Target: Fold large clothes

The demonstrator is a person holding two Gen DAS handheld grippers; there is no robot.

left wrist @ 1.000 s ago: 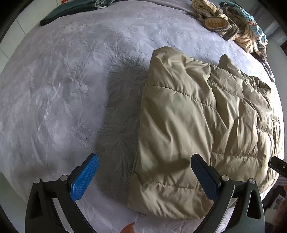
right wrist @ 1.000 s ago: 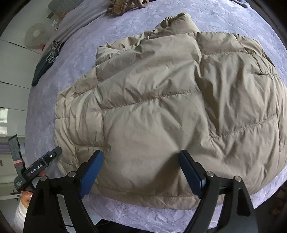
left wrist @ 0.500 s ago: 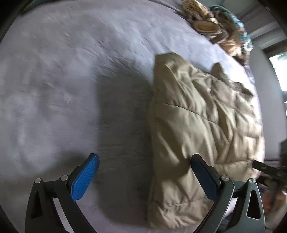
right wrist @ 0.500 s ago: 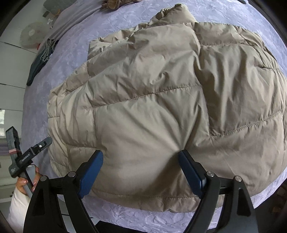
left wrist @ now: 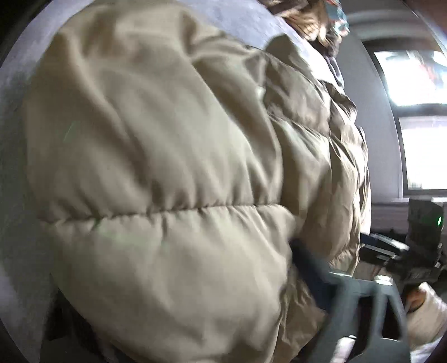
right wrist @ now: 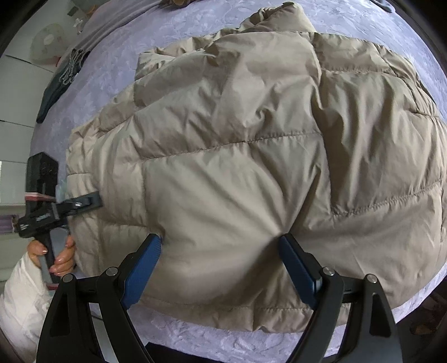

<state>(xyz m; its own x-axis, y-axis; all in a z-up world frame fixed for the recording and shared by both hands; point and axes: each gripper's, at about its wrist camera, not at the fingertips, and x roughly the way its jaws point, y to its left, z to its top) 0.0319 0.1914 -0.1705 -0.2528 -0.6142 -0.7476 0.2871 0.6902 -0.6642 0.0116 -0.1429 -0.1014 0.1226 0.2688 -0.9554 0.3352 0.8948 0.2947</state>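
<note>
A folded tan puffer jacket (right wrist: pixel 251 156) lies on a lilac bedspread (right wrist: pixel 195 338). My right gripper (right wrist: pixel 220 265) is open, its blue pads pressed into the jacket's near edge with padding bulging between them. In the blurred left wrist view the jacket (left wrist: pixel 167 173) fills the frame; only one finger (left wrist: pixel 315 273) of my left gripper shows, pushed against the jacket, the other hidden by the fabric. The left gripper (right wrist: pixel 83 202) also shows in the right wrist view at the jacket's left edge.
A dark green garment (right wrist: pixel 60 83) lies on the far left of the bed. A heap of patterned clothes (left wrist: pixel 315 19) sits at the bed's far end. The right gripper's body (left wrist: pixel 419 245) shows beyond the jacket, near a bright window (left wrist: pixel 419 111).
My left gripper has swung from above the bare bedspread down onto the jacket's left edge, so the jacket now fills its view. My right gripper has pressed further into the near edge.
</note>
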